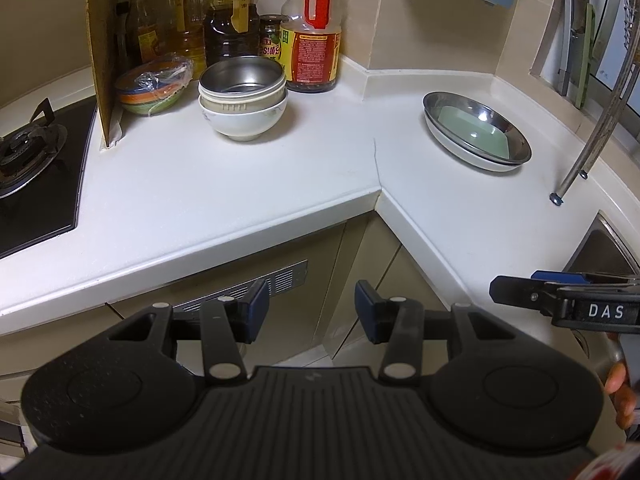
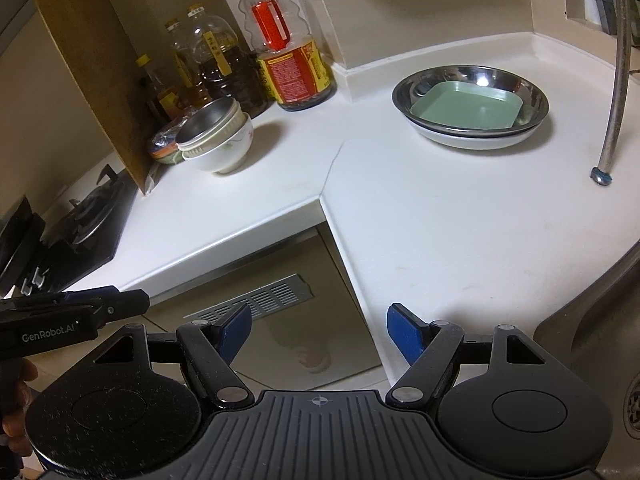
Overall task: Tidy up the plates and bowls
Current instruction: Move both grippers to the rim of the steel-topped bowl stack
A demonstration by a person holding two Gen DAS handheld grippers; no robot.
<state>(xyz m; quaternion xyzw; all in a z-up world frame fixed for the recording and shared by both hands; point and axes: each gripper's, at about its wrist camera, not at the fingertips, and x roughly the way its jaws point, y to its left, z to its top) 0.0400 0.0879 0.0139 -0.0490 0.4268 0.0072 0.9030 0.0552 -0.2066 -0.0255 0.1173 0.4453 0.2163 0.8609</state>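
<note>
Left gripper (image 1: pixel 308 312) and right gripper (image 2: pixel 318 334): jaws apart, empty, lower frame. Stacked steel-and-white bowls (image 1: pixel 243 98) upper left; green square plate in round steel dish (image 2: pixel 470 105) upper right.

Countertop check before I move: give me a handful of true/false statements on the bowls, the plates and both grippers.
1. The bowl stack has a metal bowl on top. True.
2. The green tray lies on the bare counter. False: it sits inside the steel plate, which rests on a white plate.
3. The left gripper holds a bowl. False: its jaws are open with nothing between them.
4. The right gripper is open and empty. True.
5. The bowl stack stands right of the plate stack. False: it stands to the left, near the bottles.
</note>
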